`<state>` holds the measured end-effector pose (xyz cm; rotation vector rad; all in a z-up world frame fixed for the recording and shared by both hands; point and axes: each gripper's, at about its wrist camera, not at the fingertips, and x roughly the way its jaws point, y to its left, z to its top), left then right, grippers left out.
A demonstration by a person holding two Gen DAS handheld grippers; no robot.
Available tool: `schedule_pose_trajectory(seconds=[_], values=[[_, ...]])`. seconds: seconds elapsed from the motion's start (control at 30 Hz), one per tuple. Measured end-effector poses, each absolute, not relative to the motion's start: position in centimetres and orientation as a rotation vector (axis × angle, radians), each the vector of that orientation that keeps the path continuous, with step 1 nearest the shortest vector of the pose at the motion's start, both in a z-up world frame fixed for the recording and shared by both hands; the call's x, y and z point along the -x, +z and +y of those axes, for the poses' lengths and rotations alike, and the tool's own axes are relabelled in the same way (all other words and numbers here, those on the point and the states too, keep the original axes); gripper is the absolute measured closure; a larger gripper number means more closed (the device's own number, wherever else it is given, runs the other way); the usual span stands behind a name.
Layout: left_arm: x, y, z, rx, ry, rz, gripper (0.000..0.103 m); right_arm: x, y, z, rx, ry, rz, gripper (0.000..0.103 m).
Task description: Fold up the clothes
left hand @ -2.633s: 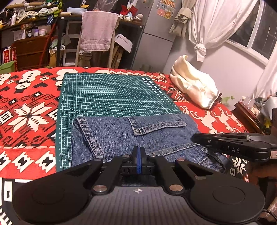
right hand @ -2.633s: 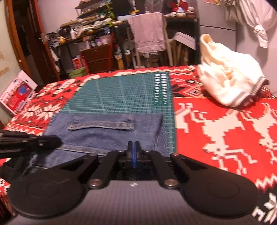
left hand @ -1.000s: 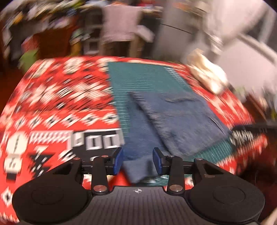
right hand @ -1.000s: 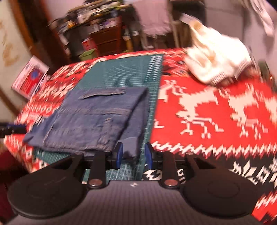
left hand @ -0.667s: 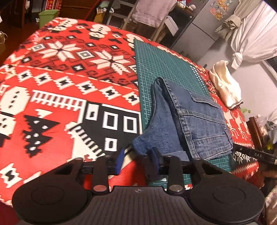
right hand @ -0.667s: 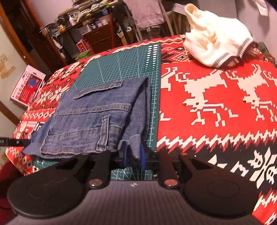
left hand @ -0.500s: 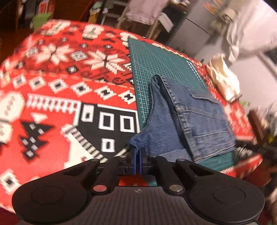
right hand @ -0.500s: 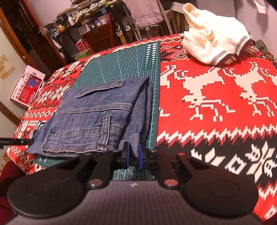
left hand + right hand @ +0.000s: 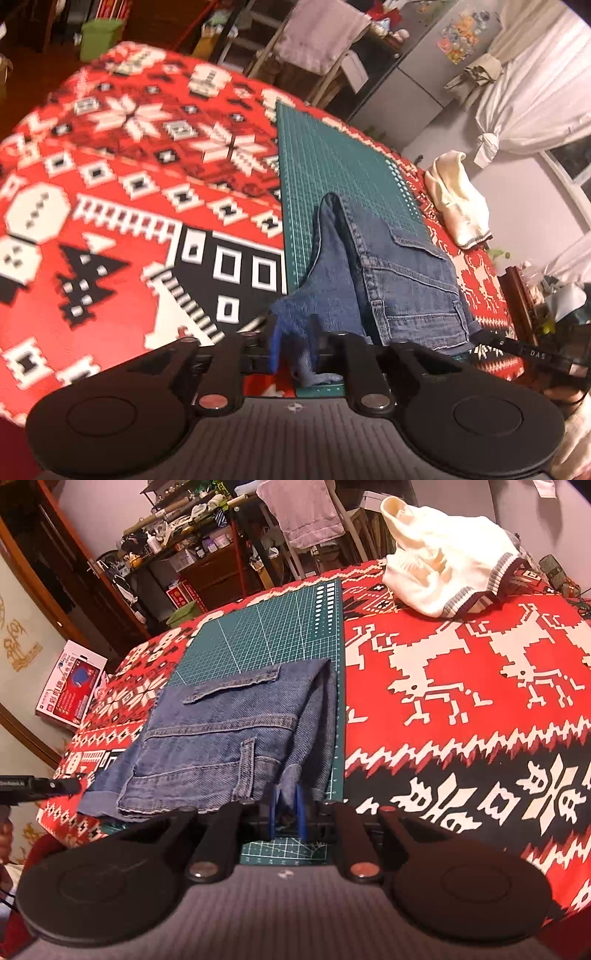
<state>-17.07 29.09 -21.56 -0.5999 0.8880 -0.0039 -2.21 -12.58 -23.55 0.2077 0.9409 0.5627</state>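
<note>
- The jeans (image 9: 221,734) lie folded in the middle of the frame, on the green cutting mat (image 9: 258,627) that sits on the red patterned cloth (image 9: 461,701).
- In the left wrist view the jeans (image 9: 388,273) run from the middle down to the lower middle of the picture.
- The left gripper (image 9: 295,347) sits at the bottom middle. Its blue tips have a corner of the jeans between them. The picture is blurry there, so I cannot tell if they are pinching or letting go.
- The right gripper (image 9: 286,808) has its blue tips a little apart, with a jeans corner between them. I think they pinch it, but loosely.
- Jeans are thick, soft and a bit heavy. They bend and flop, but they do not slip much or break.
- The best places to hold look like the thick hems and corners, one on each side.
- A white sweater (image 9: 443,572) lies bunched at the upper right.
</note>
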Motion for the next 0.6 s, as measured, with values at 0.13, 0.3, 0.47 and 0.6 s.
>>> schedule_pose_trajectory(seconds=[0.13, 0.3, 0.47, 0.6], values=[[17.0, -22.8, 29.4, 0.686, -0.008, 0.924, 0.077, 2.2, -24.2, -13.4, -0.277, 0.546, 0.962, 0.087], [17.3, -23.4, 29.4, 0.778, -0.055, 0.921, 0.088, 2.4, -24.6, -13.8, -0.298, 0.545, 0.975, 0.088], [17.3, -22.8, 28.8, 0.707, -0.049, 0.919, 0.098, 2.7, -24.4, -13.2, -0.238, 0.533, 0.965, 0.097], [17.6, -23.5, 29.0, 0.675, -0.041, 0.936, 0.098, 2.7, -25.2, -13.5, -0.245, 0.516, 0.972, 0.097]])
